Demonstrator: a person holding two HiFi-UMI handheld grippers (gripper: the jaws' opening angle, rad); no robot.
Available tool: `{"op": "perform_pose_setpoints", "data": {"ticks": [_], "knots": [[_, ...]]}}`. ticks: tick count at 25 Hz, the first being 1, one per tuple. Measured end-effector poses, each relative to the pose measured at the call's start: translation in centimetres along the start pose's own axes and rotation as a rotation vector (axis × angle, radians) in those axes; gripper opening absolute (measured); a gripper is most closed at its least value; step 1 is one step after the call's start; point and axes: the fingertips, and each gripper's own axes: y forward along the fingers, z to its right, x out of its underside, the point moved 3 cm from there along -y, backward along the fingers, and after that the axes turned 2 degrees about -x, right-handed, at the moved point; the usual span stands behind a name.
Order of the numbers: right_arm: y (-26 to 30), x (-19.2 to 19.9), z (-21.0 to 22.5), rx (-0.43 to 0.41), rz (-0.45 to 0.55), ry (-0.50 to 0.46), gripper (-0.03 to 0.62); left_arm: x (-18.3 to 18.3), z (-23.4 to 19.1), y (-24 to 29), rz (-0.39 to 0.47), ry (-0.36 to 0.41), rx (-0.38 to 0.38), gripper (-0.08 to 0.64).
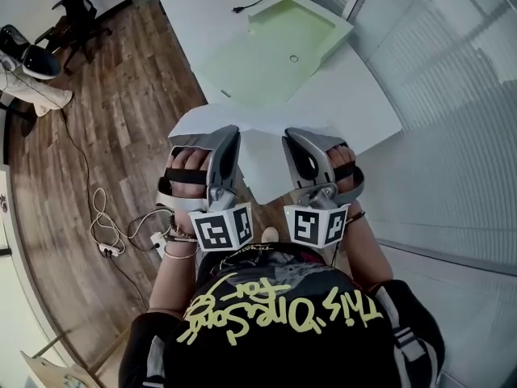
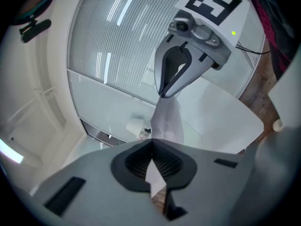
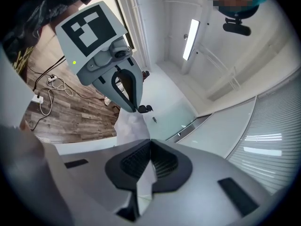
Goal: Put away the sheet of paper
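We hold the sheet of paper (image 1: 262, 164) at the near edge of the worktop (image 1: 367, 103). Our left hand-held gripper (image 1: 229, 134) and right hand-held gripper (image 1: 289, 140), side by side, are each clamped on the sheet.

Right gripper (image 3: 149, 149) fingers (image 3: 170, 163) clamped on sheet of paper (image 3: 145, 179).

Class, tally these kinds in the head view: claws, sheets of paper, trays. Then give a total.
Claws: 2 (left claw, right claw), both shut on the paper
Sheet of paper: 1
Pale green tray: 1
Total: 4
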Motion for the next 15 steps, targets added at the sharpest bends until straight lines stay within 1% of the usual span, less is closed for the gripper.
{"op": "perform_pose_setpoints", "data": {"ticks": [6, 15], "knots": [[3.7, 0.3, 0.5, 0.014, -0.059, -0.007, 0.006, 2.2, -1.4, 3.4, 0.058, -0.001, 0.015, 0.006], [8.5, 1.3, 1.3, 0.045, -0.142, 0.010, 0.006, 4.6, -1.9, 8.4, 0.136, 0.012, 0.073, 0.006]]}}
